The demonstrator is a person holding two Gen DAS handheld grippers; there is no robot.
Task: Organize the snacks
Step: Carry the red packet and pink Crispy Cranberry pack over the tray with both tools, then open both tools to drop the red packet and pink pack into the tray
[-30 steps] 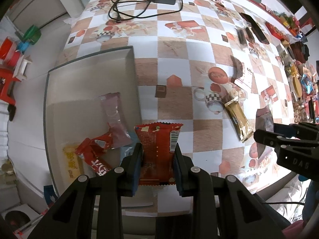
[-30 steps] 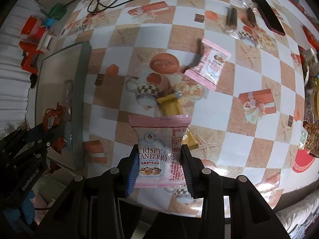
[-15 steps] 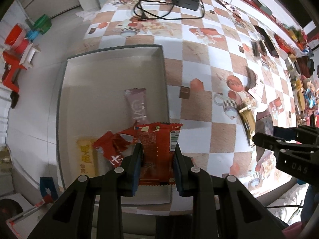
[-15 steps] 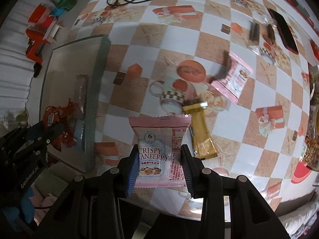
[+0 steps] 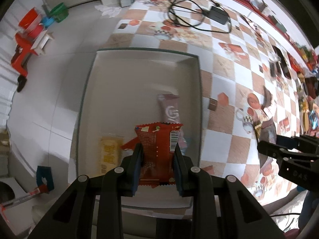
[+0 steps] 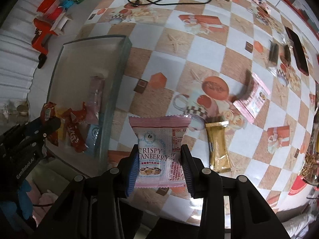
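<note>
My left gripper (image 5: 157, 151) is shut on a red snack packet (image 5: 157, 141) and holds it above the near part of a clear glass tray (image 5: 139, 51). In the tray lie a brown-pink bar (image 5: 169, 109), a yellow packet (image 5: 109, 151) and red wrappers (image 6: 74, 131). My right gripper (image 6: 159, 157) is shut on a pink Crispy Cranberry packet (image 6: 159, 139), held above the table just right of the tray's wall (image 6: 113, 97). On the table lie a gold bar (image 6: 218, 145) and a second pink packet (image 6: 252, 101).
The checkered tablecloth (image 6: 199, 45) carries a black charger with cable (image 5: 217, 13), dark bars (image 6: 273, 52), a phone (image 6: 298, 49) and more snacks at the far right. The tray sits at the table's left edge, with the floor and red and green toys (image 5: 30, 39) beyond.
My left gripper has carried the red packet leftwards, from the tray's right wall to over the tray's inside. My right gripper has moved with the pink packet to the left, nearer the tray.
</note>
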